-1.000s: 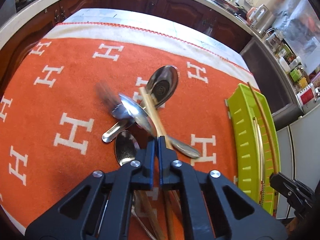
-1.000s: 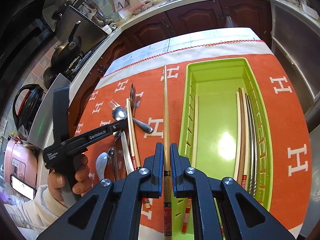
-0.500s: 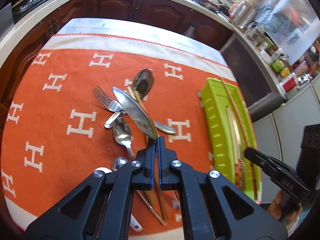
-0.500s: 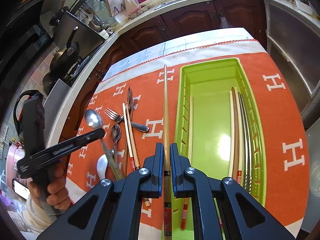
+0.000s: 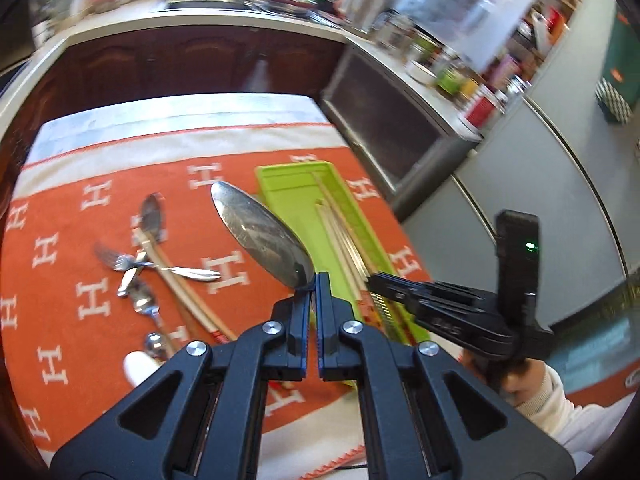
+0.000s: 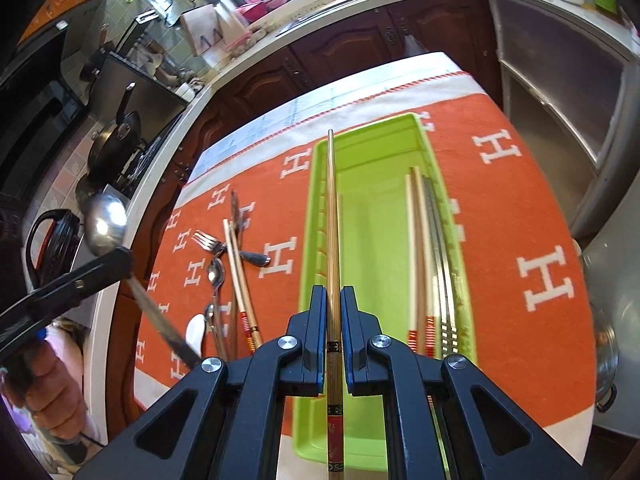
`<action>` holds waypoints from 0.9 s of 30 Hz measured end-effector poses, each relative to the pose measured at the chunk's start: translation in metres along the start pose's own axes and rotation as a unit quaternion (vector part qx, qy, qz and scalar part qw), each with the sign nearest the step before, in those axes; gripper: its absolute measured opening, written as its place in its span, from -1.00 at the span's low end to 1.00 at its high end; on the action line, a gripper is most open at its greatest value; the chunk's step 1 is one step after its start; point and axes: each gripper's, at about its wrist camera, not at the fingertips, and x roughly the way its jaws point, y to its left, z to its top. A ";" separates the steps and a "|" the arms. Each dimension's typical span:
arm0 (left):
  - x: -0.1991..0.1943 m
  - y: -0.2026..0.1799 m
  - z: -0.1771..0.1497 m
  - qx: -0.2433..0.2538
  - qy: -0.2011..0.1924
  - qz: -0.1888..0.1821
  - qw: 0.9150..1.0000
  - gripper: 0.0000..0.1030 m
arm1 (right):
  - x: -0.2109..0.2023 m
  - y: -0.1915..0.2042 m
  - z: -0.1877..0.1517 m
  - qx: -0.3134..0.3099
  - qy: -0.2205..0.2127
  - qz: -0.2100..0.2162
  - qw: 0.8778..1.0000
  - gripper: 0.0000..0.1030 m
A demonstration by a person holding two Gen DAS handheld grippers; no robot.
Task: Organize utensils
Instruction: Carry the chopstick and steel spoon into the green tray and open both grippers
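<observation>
Left tongs (image 5: 313, 280), clamped on big spoon (image 5: 262, 236), have lifted it off the desk pile toward green tray (image 6: 384, 216); right tongs (image 6: 333, 300) clamp a chopstick (image 6: 332, 216) over tray—drops next.

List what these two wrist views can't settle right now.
- Left wrist view: spoon handle hidden inside the left gripper; counter items blurred.
- Left wrist view: near end of the green tray covered by both grippers.
- Right wrist view: chopstick tail cut off by the bottom edge, behind the right gripper.
</observation>
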 end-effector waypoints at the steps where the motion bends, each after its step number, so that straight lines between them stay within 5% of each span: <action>1: 0.004 -0.008 0.002 0.005 0.005 -0.003 1.000 -0.99 | -0.001 -0.003 -0.001 0.004 -0.001 -0.003 1.000 -0.87; 8: 0.071 -0.039 0.019 0.040 0.069 -0.012 0.997 -0.99 | 0.004 -0.028 -0.002 0.028 -0.002 -0.036 0.999 -0.87; 14: 0.134 -0.036 0.021 0.032 0.130 0.019 0.991 -0.99 | 0.020 -0.044 -0.002 0.043 0.005 -0.051 0.998 -0.87; 27: 0.137 -0.034 0.009 0.036 0.106 0.073 0.991 -0.98 | 0.037 -0.054 0.002 0.049 0.000 -0.044 0.998 -0.67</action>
